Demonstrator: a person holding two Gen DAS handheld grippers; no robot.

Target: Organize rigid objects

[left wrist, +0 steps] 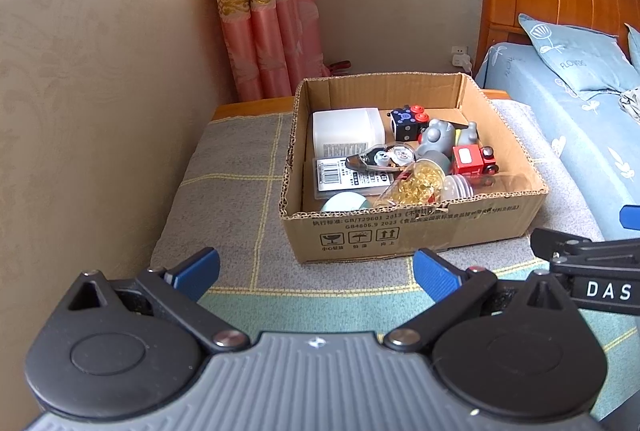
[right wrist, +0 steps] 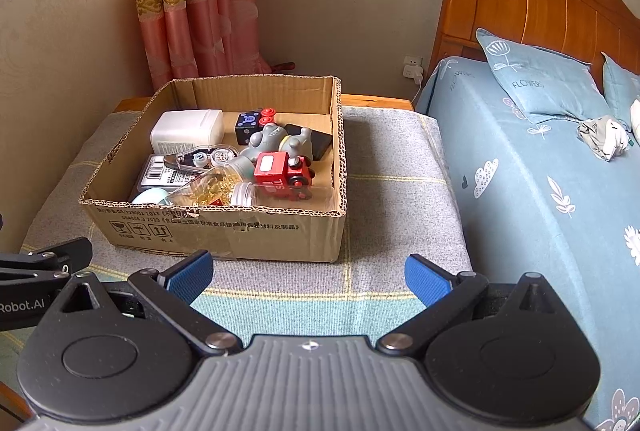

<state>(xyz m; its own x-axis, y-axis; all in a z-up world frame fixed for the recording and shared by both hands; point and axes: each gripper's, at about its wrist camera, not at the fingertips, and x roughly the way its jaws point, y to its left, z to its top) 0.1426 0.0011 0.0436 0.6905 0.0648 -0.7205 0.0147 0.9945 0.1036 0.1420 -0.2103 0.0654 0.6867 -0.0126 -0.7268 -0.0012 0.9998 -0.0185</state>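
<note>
The left gripper (left wrist: 316, 273) hangs with its blue pads spread wide and nothing between them; the right gripper (right wrist: 308, 277) is just the same — jaws fully parted, empty. Both hover above a grey checked cloth (right wrist: 384, 199) that covers a low table, side by side, the right one's arm showing at 3 o'clock in the left wrist view. Ahead at 12 o'clock sits an open cardboard box (left wrist: 412, 231) holding the rigid objects: a white container (left wrist: 346, 131) at the back left, a red toy train (right wrist: 282, 169), a grey figurine (right wrist: 272, 139), a jar of golden capsules (left wrist: 416, 187) on its side, and a barcoded card (left wrist: 340, 173). A blue-sheeted bed (right wrist: 532, 191) lies at 3 o'clock.
</note>
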